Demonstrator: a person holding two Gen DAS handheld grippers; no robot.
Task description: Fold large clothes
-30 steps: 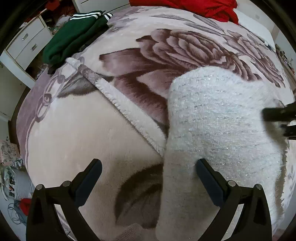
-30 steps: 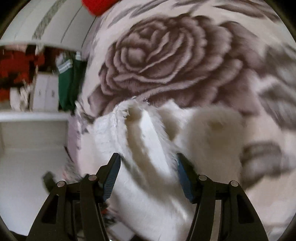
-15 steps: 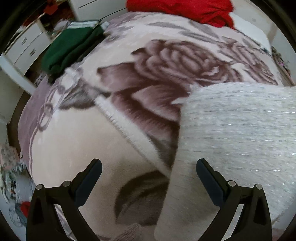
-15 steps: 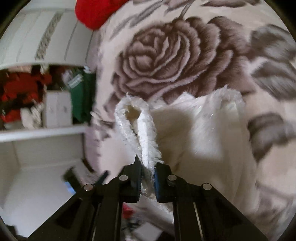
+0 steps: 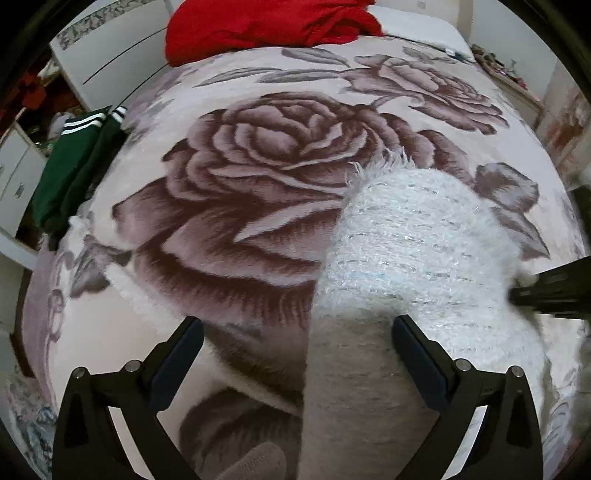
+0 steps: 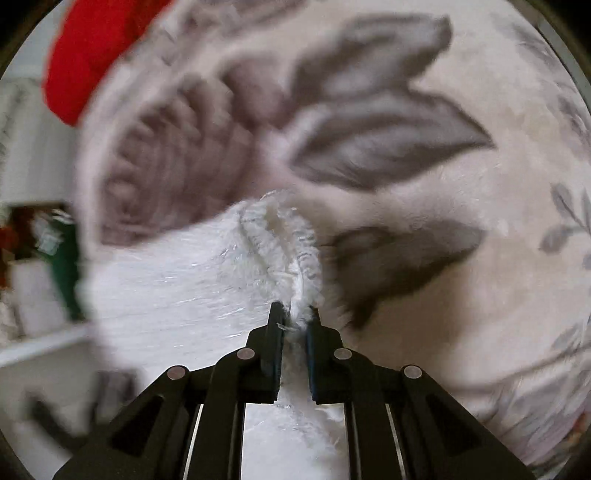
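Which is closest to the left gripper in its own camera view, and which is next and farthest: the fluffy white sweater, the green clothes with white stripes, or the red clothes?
1. The fluffy white sweater, partly between the open fingers of the left gripper.
2. The green clothes, at the bed's left edge.
3. The red clothes, at the bed's far end.

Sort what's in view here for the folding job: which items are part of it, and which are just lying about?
In the job:
- white fuzzy sweater, on the bed
- right tool, shut on a bunched edge of the sweater
- left tool, open above the sweater

Lying about:
- rose-print blanket
- red garment at the bed's far end
- green striped garment at the bed's edge
- white drawers
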